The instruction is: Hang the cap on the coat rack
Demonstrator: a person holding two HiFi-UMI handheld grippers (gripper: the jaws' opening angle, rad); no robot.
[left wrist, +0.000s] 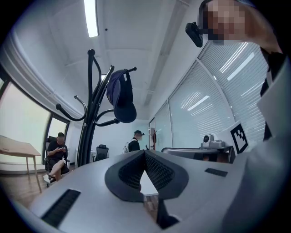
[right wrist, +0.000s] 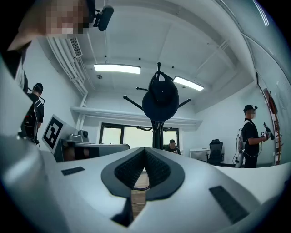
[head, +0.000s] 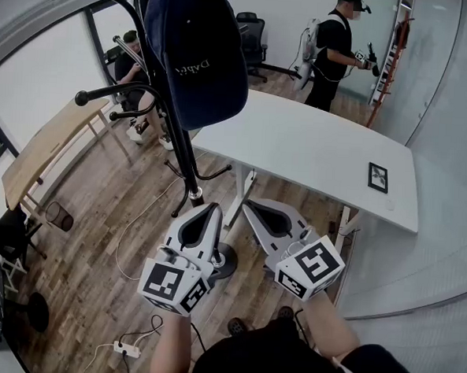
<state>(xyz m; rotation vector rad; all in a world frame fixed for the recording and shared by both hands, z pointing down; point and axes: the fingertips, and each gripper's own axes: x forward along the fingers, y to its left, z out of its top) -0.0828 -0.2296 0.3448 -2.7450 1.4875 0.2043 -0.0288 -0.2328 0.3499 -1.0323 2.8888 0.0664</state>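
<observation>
A dark navy cap (head: 196, 49) hangs from a top hook of the black coat rack (head: 184, 151). It also shows as the cap (left wrist: 122, 95) on the rack (left wrist: 88, 118) in the left gripper view, and as the cap (right wrist: 160, 101) in the right gripper view. My left gripper (head: 215, 211) is held low, below and apart from the rack, jaws shut with nothing between them. My right gripper (head: 248, 206) sits beside it, also shut and empty. The pads (left wrist: 136, 170) touch at their tips; the same goes for the right pads (right wrist: 154, 168).
A white table (head: 314, 151) with a small framed picture (head: 378, 176) stands right of the rack. A wooden bench (head: 42, 150) is at left. One person sits behind the rack (head: 130, 65); another stands at the back (head: 330, 50). Cables and a power strip (head: 126, 349) lie on the floor.
</observation>
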